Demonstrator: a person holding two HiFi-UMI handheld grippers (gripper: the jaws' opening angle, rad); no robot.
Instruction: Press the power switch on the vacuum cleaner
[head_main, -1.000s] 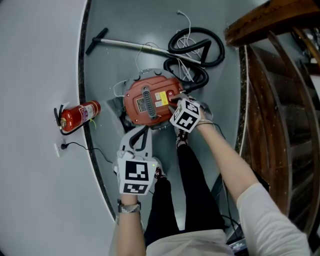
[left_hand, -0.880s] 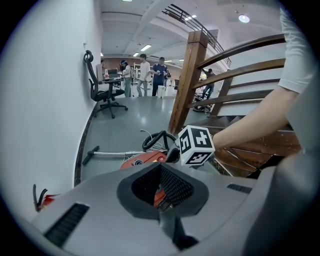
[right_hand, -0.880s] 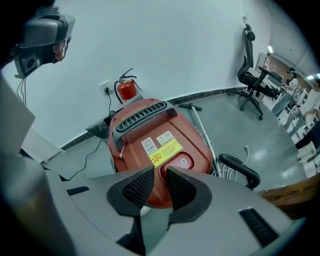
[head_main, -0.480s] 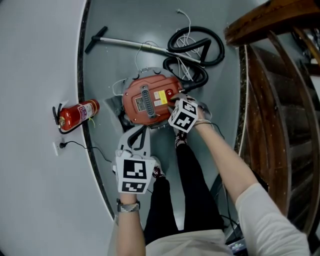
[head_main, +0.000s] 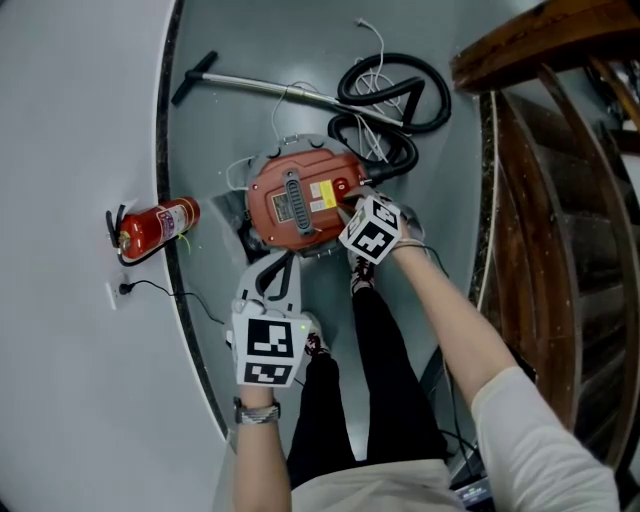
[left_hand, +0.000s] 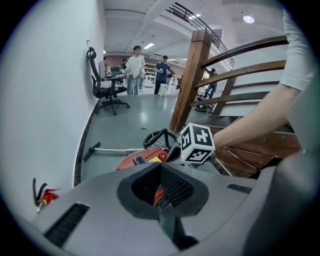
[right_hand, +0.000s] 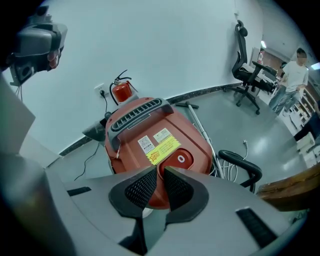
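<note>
Head view, left to right. Fire extinguisher (head_main: 155, 228) lies against the wall base, well clear of the work. Left gripper (head_main: 282, 268) is held low in front of the person, pointing at the near edge of the vacuum cleaner (head_main: 295, 205) but short of it. In its own view the fingertips meet with only a hollow behind them, and they pinch nothing. The vacuum cleaner sits on the grey floor near the wall. It is a red domed body whose carry handle (head_main: 292, 198) runs along the long axis, roughly away from the person. The power switch (head_main: 341, 187), a round red button with a white ring mark, sits on the right side of the lid, just right of the yellow label. Right gripper (right_hand: 161, 171) is over that same side. Its pads are drawn nearly together, leaving a thin slit with nothing in it. In the right gripper view the switch lies just ahead of the tips and a little to their right, very close. Whether the tips touch the lid I cannot tell. Judgement: the right gripper is plainly the nearer one. The press needs only a short push forward and down, nudged slightly right so the closed tips land on the button and not the label. The black hose (head_main: 390, 95) coils behind the body, and the wooden stair rail (head_main: 520, 40) is at far right; neither is in the way.
</note>
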